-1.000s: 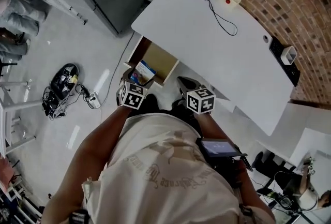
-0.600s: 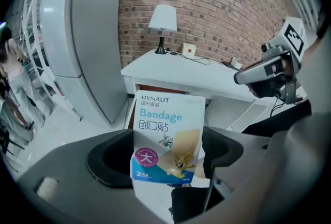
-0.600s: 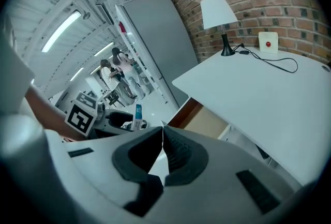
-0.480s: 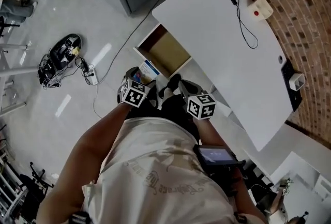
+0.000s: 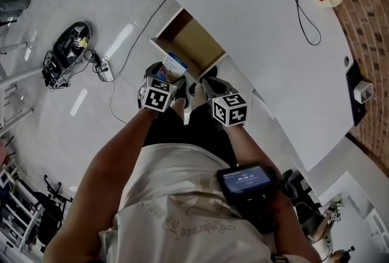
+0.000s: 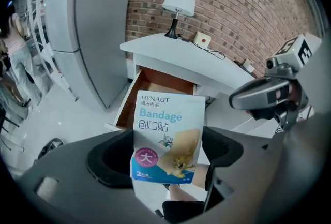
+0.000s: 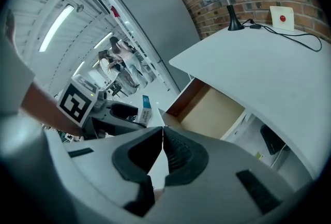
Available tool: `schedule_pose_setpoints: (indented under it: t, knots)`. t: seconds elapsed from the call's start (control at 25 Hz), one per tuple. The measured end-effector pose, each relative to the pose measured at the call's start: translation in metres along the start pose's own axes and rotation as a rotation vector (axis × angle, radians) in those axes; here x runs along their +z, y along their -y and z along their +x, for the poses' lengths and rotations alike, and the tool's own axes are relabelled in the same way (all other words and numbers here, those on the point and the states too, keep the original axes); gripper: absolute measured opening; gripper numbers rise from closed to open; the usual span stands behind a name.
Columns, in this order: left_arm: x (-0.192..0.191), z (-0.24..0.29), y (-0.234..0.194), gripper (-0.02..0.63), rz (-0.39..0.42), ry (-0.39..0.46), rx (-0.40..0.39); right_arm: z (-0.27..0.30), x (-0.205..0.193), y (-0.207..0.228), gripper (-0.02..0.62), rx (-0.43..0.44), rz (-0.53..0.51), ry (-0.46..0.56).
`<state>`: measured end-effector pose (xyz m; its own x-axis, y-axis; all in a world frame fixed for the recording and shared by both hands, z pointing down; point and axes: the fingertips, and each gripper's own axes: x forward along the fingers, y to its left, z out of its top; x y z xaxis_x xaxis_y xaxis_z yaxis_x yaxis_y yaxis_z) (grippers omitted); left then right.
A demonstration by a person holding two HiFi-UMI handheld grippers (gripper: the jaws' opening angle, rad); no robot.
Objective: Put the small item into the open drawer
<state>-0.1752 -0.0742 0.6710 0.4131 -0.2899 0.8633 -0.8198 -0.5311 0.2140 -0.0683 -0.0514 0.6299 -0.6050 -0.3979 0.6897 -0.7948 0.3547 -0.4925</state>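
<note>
The task is partly done. The left tool [image 6: 166,151] grips the pack [image 6: 168,132] between wide-set jaws, near the front of the open, empty drawer [image 5: 193,44] under the surface [image 5: 273,43]. Placing it inside is not yet done. The right tool [image 7: 161,140] is closed and empty. The pack is flat, white and blue, and printed "Bandage".
</note>
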Motion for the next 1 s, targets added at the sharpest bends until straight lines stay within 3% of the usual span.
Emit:
schedule_pose_setpoints:
  t: [0.28,0.48,0.84,1.0]
  knots:
    - [0.007,0.054,0.01,0.422,-0.015,-0.037,-0.035,0.027,-0.02,0.024,0.006,0.021,0.017,-0.053]
    - [0.035,0.093,0.006,0.422,-0.039,0.008,-0.04,0.044,-0.04,0.036,0.006,0.035,0.008,-0.096]
    - [0.06,0.164,-0.01,0.422,0.054,0.02,0.017,0.058,-0.062,0.043,0.006,0.081,-0.012,-0.144]
    - [0.064,0.189,-0.011,0.422,0.147,0.005,0.051,0.06,-0.078,0.045,0.006,0.087,-0.014,-0.172]
